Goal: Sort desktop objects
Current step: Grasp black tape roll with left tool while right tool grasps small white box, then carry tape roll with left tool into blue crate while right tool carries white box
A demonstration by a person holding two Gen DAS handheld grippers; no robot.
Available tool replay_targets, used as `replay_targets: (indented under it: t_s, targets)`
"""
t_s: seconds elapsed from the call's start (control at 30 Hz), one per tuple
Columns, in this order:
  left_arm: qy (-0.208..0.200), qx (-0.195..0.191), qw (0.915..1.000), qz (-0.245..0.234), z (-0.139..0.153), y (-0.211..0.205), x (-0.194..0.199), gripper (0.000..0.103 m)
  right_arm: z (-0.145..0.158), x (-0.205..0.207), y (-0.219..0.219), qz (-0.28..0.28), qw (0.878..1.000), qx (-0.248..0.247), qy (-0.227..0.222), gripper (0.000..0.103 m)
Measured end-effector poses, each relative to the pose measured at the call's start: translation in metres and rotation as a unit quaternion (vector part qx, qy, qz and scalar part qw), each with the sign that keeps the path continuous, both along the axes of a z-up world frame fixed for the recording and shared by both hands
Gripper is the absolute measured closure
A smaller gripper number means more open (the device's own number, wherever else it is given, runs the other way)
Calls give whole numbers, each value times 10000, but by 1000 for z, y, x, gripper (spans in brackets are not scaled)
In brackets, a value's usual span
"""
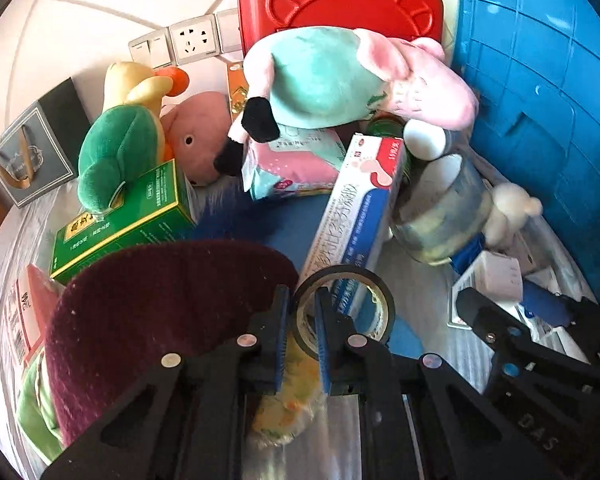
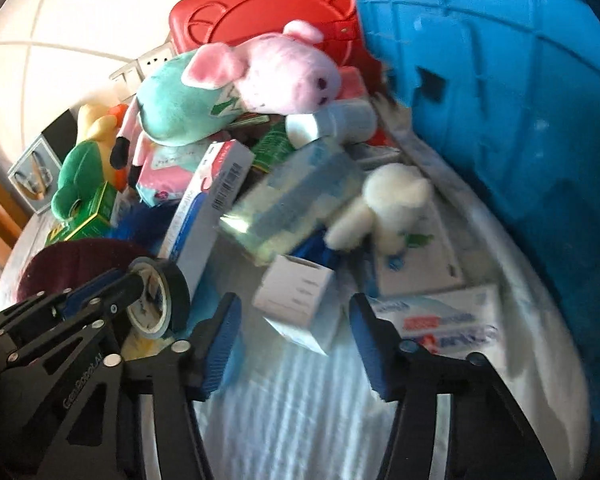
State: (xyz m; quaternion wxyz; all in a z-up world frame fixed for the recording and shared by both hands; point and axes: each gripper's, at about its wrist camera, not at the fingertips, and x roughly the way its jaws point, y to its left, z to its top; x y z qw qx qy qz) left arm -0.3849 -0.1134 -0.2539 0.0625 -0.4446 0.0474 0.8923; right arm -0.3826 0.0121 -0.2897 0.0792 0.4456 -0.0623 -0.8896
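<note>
The left claw [image 1: 302, 312] is pinching the wall of a tape roll [image 1: 346, 300], one finger inside the ring and one outside, at the near edge of the bench [image 2: 300, 392] pile; so thin a hold could, I judge, let the roll swivel or slip. The right claw [image 2: 294, 320] stands partly spread around a small white box [image 2: 296, 304], pads apparently not touching, so it might nudge the box aside. The roll is a dark, glossy ring standing on edge beside a long white, blue and red box [image 1: 356, 216].
</note>
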Motion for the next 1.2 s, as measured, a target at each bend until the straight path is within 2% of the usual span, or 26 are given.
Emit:
replay_targets:
  t_s: [0.03,0.07,0.27,0.5,0.63,0.7,0.73,0.8,0.83,0.87,0.93,1.03,1.13,1.2]
  targets:
    - [-26,3,10000,11,-2,-1,-1,90,-5,-4,-3,31,10000,35,-42,65]
    - [-58,8,10000,24,-6,4,-4,90,-10,-7,-4,68,9999,63,-115,70]
    - [-18,28,9999,107,-3,-1,5,98,-8,-4,0,146,9999,10,-66,71]
    - [268,98,9996,-1,27,5,34,99,26,28,-2,280,9992,-10,289,71]
    - [-69,271,9996,19,30,3,28,99,40,43,2,311,9990,-6,309,71]
    - [-195,273,9994,57,29,6,29,95,41,44,5,328,9991,-21,275,71]
    - [-217,269,9994,68,27,9,34,89,42,46,9,327,9991,-42,258,71]
    - [-215,300,9993,77,23,11,32,67,41,41,7,358,9991,-22,245,71]
    - [-188,328,9992,110,21,10,30,44,40,39,6,385,9990,-8,241,71]
    - [-131,350,9991,185,19,9,26,32,38,36,5,417,9989,18,225,71]
    - [-28,413,9987,302,15,9,16,31,32,29,5,453,9988,44,184,71]
    - [-217,259,9989,320,-3,13,-8,31,23,16,3,518,9986,45,91,71]
    - [-376,434,9982,157,-21,15,-26,26,11,4,1,497,9987,134,8,71]
    - [-452,366,9982,108,-30,19,-33,26,3,-3,3,475,9987,135,-106,71]
